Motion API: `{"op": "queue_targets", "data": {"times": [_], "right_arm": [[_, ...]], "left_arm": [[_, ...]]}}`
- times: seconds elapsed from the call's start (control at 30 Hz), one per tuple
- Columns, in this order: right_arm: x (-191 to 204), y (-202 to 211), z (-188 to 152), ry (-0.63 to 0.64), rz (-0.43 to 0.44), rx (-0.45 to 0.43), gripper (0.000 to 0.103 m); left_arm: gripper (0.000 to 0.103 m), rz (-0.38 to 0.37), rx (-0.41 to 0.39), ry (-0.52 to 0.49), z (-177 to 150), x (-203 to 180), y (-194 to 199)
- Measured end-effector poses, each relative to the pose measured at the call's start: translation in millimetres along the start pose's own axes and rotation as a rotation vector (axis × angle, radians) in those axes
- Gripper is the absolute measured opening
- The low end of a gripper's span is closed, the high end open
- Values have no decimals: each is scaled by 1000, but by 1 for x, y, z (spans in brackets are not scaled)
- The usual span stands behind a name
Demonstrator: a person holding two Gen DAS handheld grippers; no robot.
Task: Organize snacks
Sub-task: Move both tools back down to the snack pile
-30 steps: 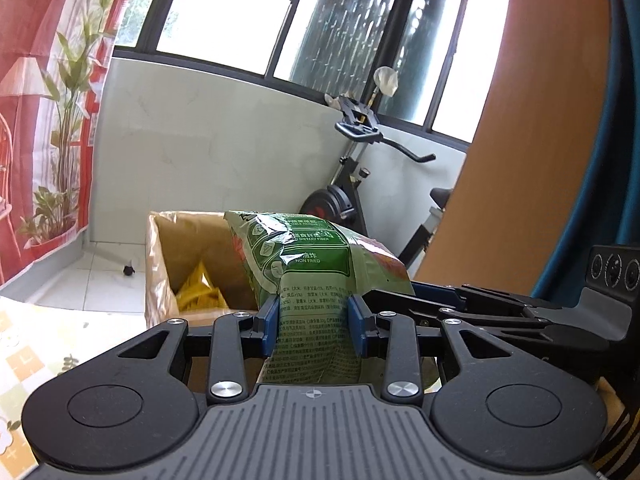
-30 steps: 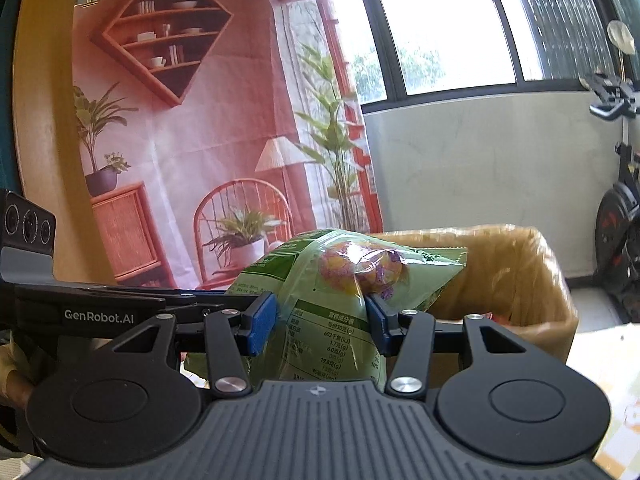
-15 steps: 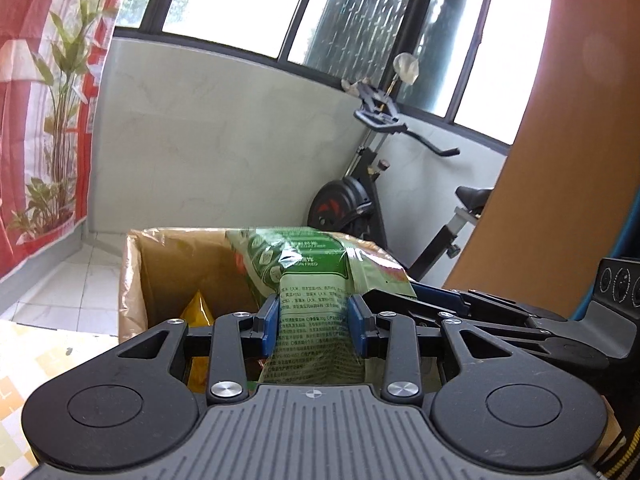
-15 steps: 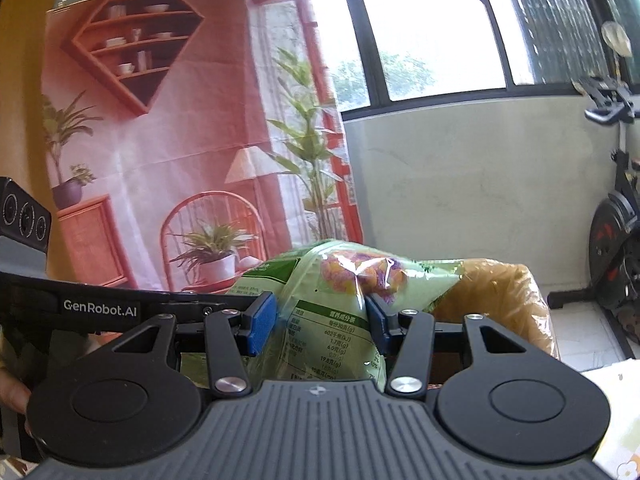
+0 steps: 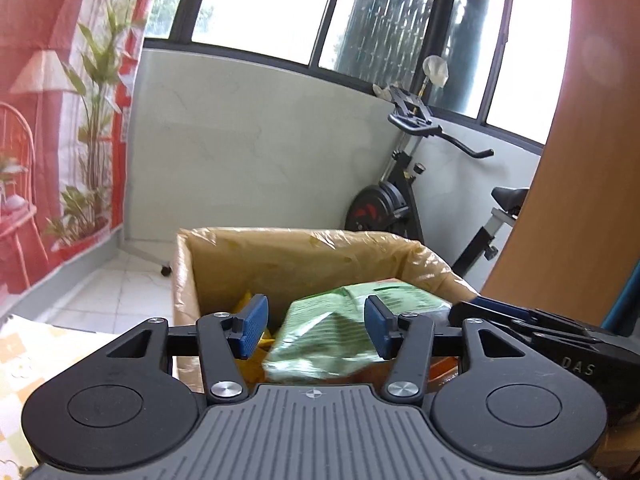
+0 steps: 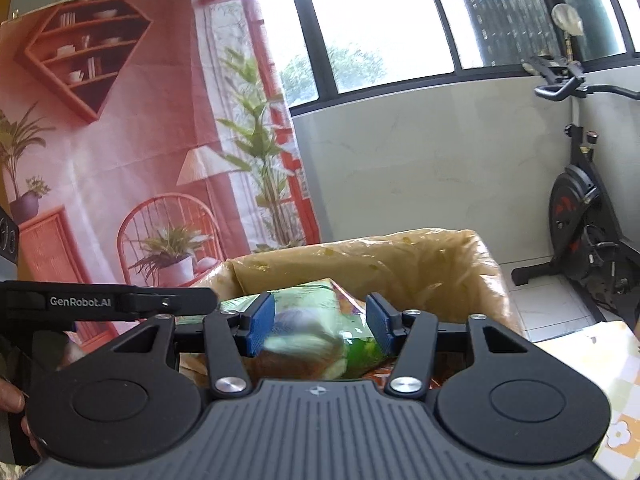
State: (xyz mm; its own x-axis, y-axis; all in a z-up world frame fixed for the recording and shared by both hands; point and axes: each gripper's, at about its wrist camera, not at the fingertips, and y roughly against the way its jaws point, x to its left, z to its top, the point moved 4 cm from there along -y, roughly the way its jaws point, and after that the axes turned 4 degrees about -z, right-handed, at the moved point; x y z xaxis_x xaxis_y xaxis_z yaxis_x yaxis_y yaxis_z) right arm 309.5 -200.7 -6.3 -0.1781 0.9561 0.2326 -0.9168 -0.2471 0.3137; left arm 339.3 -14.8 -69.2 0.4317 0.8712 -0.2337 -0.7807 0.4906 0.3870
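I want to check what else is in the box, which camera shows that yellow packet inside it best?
The left wrist view. The yellow packet shows there inside the cardboard box, behind the left gripper and beside the green snack bag. In the right wrist view I cannot pick it out behind the bag.

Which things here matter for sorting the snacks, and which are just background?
Job:
- green snack bag, blurred, between open jaws
- lined cardboard box
- yellow packet inside box
- left gripper
- right gripper

Background:
- exercise bike
- printed backdrop
- checked tablecloth
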Motion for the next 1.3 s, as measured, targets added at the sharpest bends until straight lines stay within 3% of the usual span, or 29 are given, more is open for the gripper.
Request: {"op": "queue_targets", "data": {"times": [0.4, 0.7, 0.97, 1.3], "right_arm": [[3, 35, -12, -15, -29, -30, 55], [-6, 74, -41, -14, -70, -10, 55], [-9, 86, -96, -15, -99, 118, 55], [0, 73, -151, -90, -83, 318, 55]], "left_arm": [[56, -5, -1, 6, -7, -2, 27], [57, 16, 97, 52, -57, 15, 61], [57, 61, 267, 169, -127, 39, 63], [57, 71, 413, 239, -181, 40, 57]]}}
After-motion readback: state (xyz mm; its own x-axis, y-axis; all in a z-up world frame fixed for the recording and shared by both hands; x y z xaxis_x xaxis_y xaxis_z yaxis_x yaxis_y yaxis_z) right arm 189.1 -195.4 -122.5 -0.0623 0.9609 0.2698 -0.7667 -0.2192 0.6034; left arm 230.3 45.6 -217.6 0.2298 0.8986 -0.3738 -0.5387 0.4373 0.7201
